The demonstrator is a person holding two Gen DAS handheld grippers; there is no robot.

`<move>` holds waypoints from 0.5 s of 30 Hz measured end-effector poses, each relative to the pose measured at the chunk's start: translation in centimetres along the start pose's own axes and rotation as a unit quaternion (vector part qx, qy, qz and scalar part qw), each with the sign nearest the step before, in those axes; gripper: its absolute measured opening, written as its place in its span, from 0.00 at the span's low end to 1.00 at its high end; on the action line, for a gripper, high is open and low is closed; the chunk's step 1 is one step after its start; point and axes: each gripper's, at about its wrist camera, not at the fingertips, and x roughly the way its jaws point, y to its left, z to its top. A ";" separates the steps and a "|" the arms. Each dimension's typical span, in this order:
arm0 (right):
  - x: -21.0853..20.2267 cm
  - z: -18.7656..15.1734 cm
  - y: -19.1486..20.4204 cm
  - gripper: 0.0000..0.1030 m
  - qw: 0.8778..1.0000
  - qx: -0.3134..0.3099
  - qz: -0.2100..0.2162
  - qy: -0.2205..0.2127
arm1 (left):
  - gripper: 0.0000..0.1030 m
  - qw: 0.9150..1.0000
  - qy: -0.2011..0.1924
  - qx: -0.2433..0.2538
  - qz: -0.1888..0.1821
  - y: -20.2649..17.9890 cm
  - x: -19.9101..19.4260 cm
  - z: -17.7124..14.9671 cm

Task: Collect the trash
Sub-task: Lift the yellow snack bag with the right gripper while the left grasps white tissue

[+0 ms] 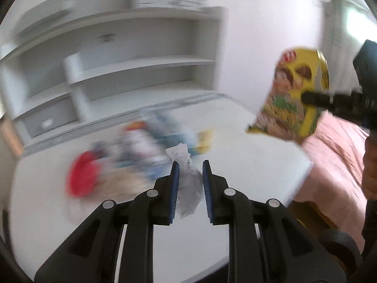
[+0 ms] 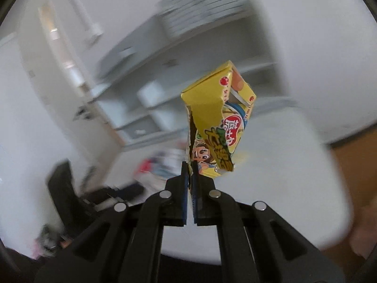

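My left gripper (image 1: 190,165) is shut on a crumpled clear plastic wrapper (image 1: 189,186) with a white paper end, held above the white table (image 1: 247,155). My right gripper (image 2: 190,165) is shut on the torn edge of a yellow snack box (image 2: 216,122) with cartoon print, lifted in the air. The same box (image 1: 294,94) shows at the right of the left wrist view, pinched by the right gripper's black fingers (image 1: 315,97).
A blurred pile of trash (image 1: 132,155), red, white, blue and yellow, lies on the table. White shelves (image 1: 141,66) stand behind it. A pink bed (image 1: 337,155) is at the right. A black chair (image 2: 63,188) stands left of the table.
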 end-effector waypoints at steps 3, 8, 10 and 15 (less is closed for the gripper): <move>-5.7 -3.6 -6.2 0.04 0.995 0.031 -0.091 -0.016 | 0.19 0.996 0.005 0.048 -0.069 -6.4 2.3 0.8; -13.7 -11.5 -15.6 0.04 0.971 0.117 -0.209 -0.018 | 0.19 0.972 0.036 0.128 -0.194 -18.4 6.7 0.0; -15.8 -15.2 -18.8 0.04 0.958 0.153 -0.242 -0.009 | 0.19 0.956 0.051 0.162 -0.239 -22.9 8.5 -1.4; -16.8 -23.1 -25.5 0.04 0.935 0.222 -0.274 0.034 | 0.19 0.923 0.113 0.208 -0.303 -30.0 13.7 -5.9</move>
